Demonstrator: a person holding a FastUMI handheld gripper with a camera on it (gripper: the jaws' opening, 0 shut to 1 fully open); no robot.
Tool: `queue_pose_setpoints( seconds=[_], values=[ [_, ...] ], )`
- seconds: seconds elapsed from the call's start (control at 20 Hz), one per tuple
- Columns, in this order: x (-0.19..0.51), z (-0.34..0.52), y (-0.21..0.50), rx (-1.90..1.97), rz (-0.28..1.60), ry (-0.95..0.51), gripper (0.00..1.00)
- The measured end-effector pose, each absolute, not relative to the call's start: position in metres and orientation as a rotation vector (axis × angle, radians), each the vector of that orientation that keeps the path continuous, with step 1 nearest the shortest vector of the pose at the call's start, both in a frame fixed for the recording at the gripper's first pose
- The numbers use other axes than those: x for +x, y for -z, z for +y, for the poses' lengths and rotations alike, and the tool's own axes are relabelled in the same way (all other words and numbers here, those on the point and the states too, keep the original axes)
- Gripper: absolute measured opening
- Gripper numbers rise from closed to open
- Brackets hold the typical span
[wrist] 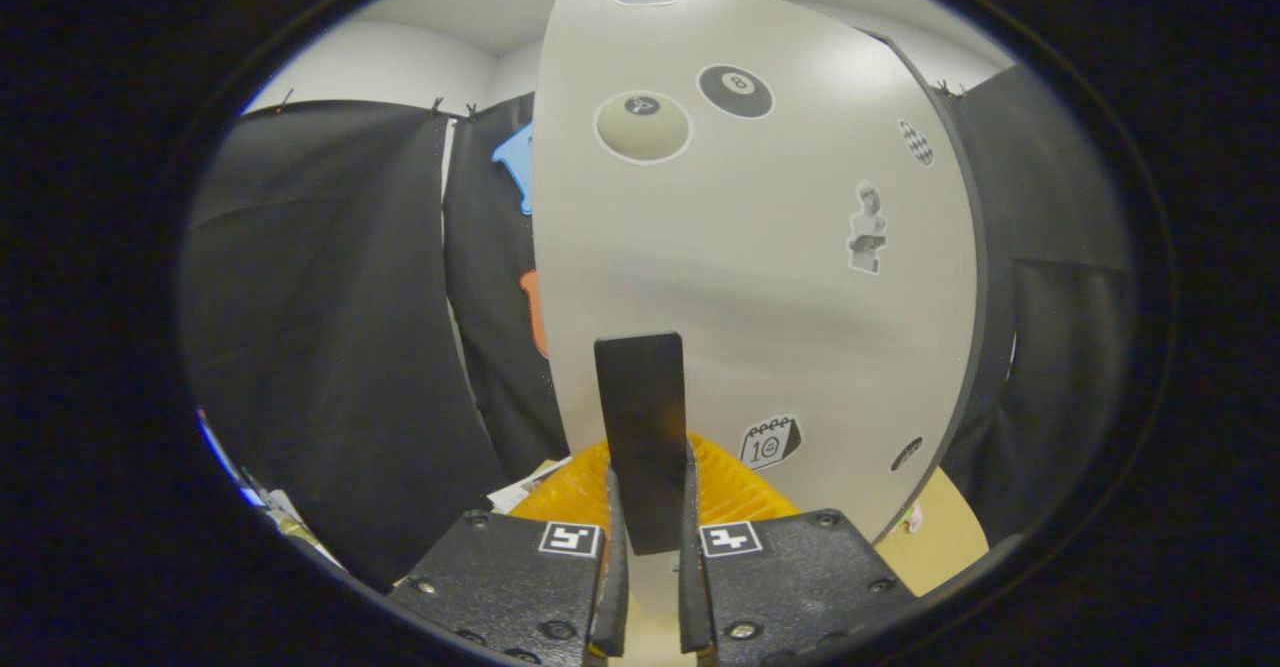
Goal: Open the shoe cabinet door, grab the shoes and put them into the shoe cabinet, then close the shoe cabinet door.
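The tongs (648, 587) were clamped narrow on the black door handle (642, 437), both fingers (612, 587) pressed against its sides. The pale shoe cabinet door (740, 277), dotted with stickers, was seen right ahead, edge-on at its left. Something orange and ribbed (735, 492) was spotted just below the handle.

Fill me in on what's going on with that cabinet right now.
The hand-held gripper is shut on the black handle of the shoe cabinet door, a pale panel with stickers on it. An orange ridged thing lies just beyond the fingers, at the foot of the door. Whether the door is being opened or closed cannot be told.
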State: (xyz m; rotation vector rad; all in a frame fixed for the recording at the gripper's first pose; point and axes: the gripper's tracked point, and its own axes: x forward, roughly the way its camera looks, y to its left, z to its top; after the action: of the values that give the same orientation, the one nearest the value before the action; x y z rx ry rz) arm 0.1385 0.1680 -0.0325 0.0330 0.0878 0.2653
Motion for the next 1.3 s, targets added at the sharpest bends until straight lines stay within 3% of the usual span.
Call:
queue_pose_setpoints(
  seconds=[0.6, 1.3],
  values=[
    [0.086, 0.106, 0.035, 0.037, 0.088, -0.331, 0.19],
    [0.068, 0.01, 0.032, 0.078, 0.071, -0.154, 0.04]
  ],
)
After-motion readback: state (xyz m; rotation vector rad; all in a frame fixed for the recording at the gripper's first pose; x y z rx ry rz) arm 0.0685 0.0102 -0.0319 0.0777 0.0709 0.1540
